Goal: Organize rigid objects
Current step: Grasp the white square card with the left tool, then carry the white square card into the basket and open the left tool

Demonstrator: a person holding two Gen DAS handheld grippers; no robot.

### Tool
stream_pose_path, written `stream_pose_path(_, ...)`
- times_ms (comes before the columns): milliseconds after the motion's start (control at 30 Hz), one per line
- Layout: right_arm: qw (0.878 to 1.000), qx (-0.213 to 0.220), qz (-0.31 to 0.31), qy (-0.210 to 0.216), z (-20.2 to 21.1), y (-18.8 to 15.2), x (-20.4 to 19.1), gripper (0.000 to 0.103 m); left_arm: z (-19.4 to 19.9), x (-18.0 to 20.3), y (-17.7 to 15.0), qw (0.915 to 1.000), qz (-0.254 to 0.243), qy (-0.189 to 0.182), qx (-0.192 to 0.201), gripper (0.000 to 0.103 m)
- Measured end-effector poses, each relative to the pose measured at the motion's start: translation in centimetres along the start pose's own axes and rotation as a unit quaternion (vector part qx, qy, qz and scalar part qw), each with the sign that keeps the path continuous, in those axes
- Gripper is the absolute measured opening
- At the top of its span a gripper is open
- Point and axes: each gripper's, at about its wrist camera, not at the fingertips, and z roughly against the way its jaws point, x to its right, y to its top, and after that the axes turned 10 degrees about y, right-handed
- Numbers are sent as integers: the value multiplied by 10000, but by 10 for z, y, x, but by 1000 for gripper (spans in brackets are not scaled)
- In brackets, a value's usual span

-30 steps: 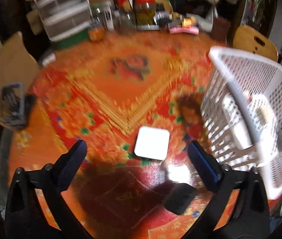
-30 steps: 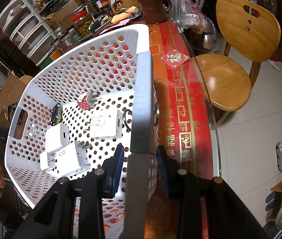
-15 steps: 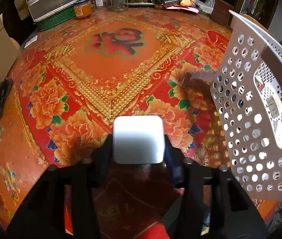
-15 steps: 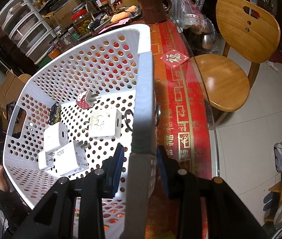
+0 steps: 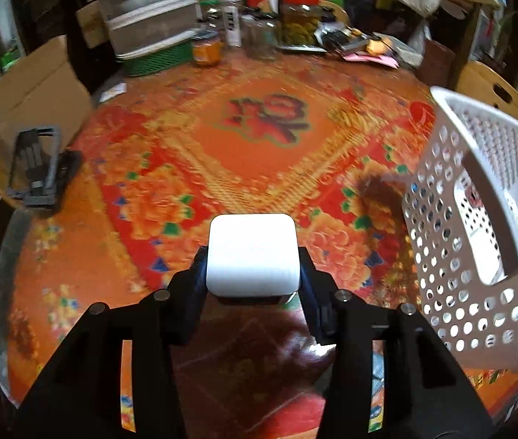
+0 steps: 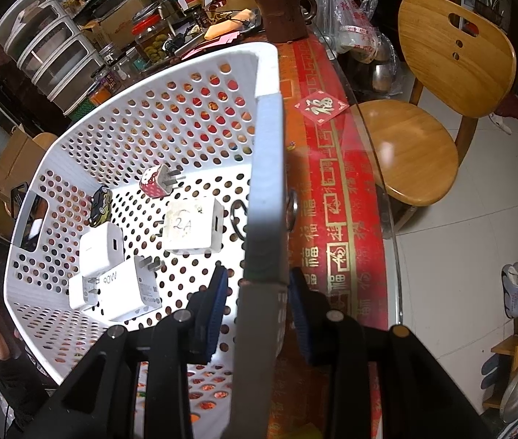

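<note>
While the left gripper [image 5: 253, 274] has its jaws drawn in against the two flanks of the white block [image 5: 252, 256], the right gripper [image 6: 257, 314] has its jaws narrowed on the rim of the white basket [image 6: 264, 190], one pad inside the wall and one outside, steadying it on the table [image 5: 185, 153]; the block, a rounded square that reads as a power adapter like those in the basket, sits between the left pads above the floral cloth, apparently just clear of it, with the basket near on the right side of the left wrist view. By its look the block is hard, smooth plastic, light for its bulk and stiff enough to take a firm squeeze without yielding; its glossy faces and rounded corners are likely to be slippery, so the flat opposite sides, about where the pads now sit, seem the right place to hold it, and a grip nearer the corners could let it twist out. Whether it has prongs on the hidden underside I cannot tell. Inside the basket lie several chargers [image 6: 112, 285], a small patterned plug [image 6: 158, 183] and a little toy car [image 6: 99, 206], leaving bare floor for another piece; the perforated wall is thin and probably flexes, so holding the rim seems sensible.
</note>
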Motion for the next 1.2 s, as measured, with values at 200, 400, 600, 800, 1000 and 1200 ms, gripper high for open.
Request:
stream_pose_path(200, 10000, -5, 16, 14, 0, 0, 0, 33, 44, -11, 11, 9990, 220, 294, 265, 43)
stream_pose_path(400, 10000, -15, 18, 9, 0, 0, 1, 33, 98, 5, 25, 9970, 104, 396, 655, 43)
stream_pose_path(600, 10000, -10, 11, 13, 0, 0, 1, 33, 143, 48, 39, 9947, -175, 446, 912, 43)
stream_pose_path(800, 10000, -12, 15, 13, 0, 1, 1, 33, 165, 116, 41, 9897, -744, 562, 1088, 43)
stream_pose_path(1000, 10000, -16, 20, 12, 0, 1, 1, 33, 167, 185, 31, 9837, -1251, 660, 1111, 43)
stream_pose_path(1200, 10000, -7, 17, 12, 0, 1, 1, 33, 150, 237, 16, 9787, -1646, 733, 979, 43)
